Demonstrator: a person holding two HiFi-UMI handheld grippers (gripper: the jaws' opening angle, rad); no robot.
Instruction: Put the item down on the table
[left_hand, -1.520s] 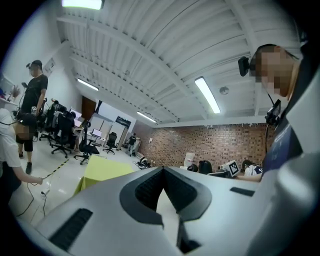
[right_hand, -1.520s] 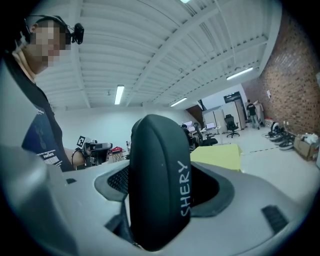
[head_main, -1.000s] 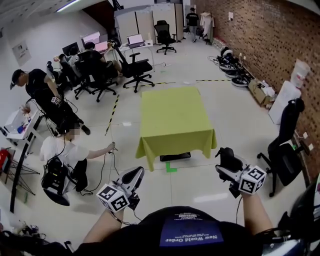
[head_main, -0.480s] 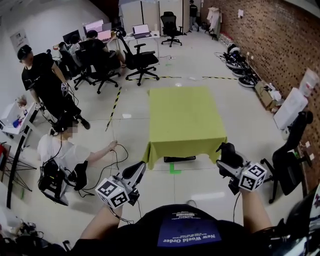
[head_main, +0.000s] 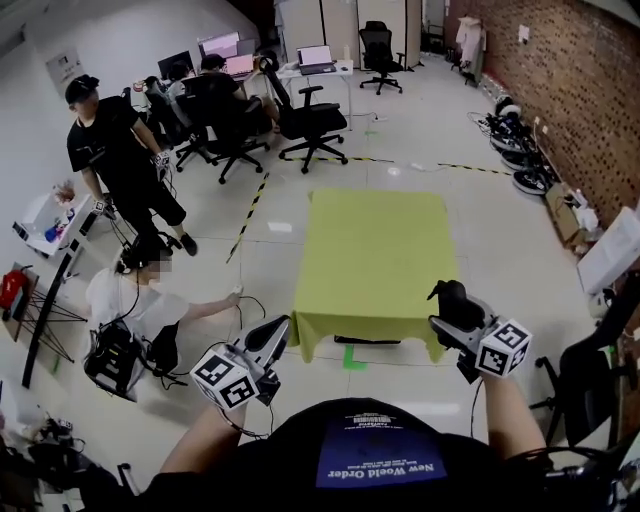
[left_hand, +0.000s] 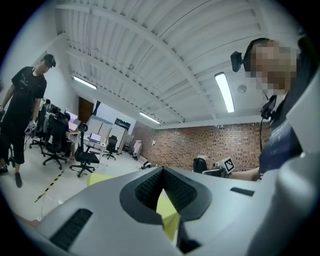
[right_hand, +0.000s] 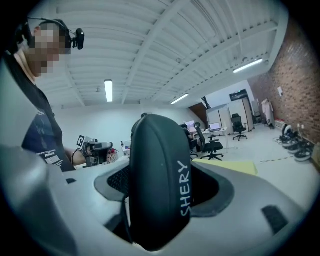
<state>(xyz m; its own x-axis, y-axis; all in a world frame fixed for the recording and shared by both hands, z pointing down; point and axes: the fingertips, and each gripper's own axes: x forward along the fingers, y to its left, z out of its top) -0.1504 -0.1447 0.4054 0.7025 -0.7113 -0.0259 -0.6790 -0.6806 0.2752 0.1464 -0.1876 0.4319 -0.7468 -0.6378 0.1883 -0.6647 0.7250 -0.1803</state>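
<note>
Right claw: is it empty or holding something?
Holding. The right claw is clamped on a dark case marked SHERY.

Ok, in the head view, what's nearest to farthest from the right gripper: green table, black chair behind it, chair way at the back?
1. Green table, just ahead of the right gripper.
2. Black chair, beyond the table, to the left.
3. Back chair, far end, by the partitions.

Navy shirt (head_main: 380, 455), white print, grey left tool (head_main: 268, 338), grey right tool (head_main: 452, 310), black-and-white marker cubes (head_main: 225, 378)
</note>
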